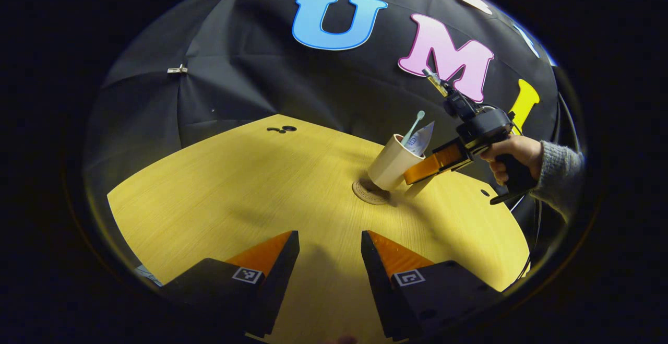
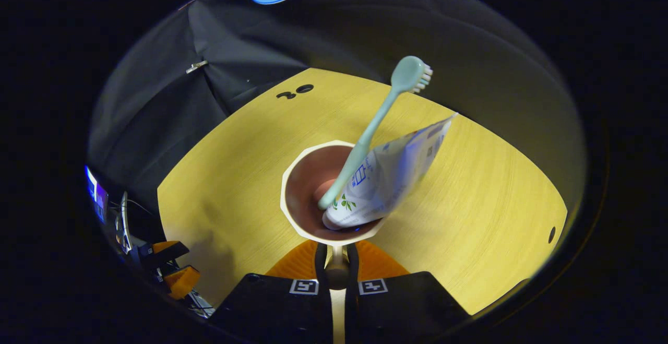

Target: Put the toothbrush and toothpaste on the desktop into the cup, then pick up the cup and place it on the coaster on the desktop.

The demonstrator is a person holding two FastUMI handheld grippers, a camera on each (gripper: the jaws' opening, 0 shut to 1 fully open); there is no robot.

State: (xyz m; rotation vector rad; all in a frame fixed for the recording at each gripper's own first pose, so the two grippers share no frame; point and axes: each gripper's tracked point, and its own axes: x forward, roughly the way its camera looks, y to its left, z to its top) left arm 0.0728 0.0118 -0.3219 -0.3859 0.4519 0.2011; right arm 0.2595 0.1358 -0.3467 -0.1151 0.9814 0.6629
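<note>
A cream cup (image 1: 390, 166) stands tilted over the round coaster (image 1: 368, 192), its base at or just above it; I cannot tell whether they touch. A pale green toothbrush (image 1: 414, 125) and a white toothpaste tube (image 1: 421, 139) stick out of it. The right gripper (image 1: 412, 179) is shut on the cup's wall, held by a hand (image 1: 514, 153). In the right gripper view the cup (image 2: 308, 177) shows from above with the toothbrush (image 2: 376, 119) and toothpaste (image 2: 396, 172) inside, its near wall pinched by my right gripper (image 2: 336, 263). My left gripper (image 1: 330, 260) is open over bare table.
The yellow wooden table (image 1: 235, 187) has small dark holes at its far edge (image 1: 282, 129) and one near the right edge (image 2: 551, 234). The left gripper (image 2: 175, 268) sits low at the table's left side. Cables and a lit screen (image 2: 96, 192) lie beyond that edge.
</note>
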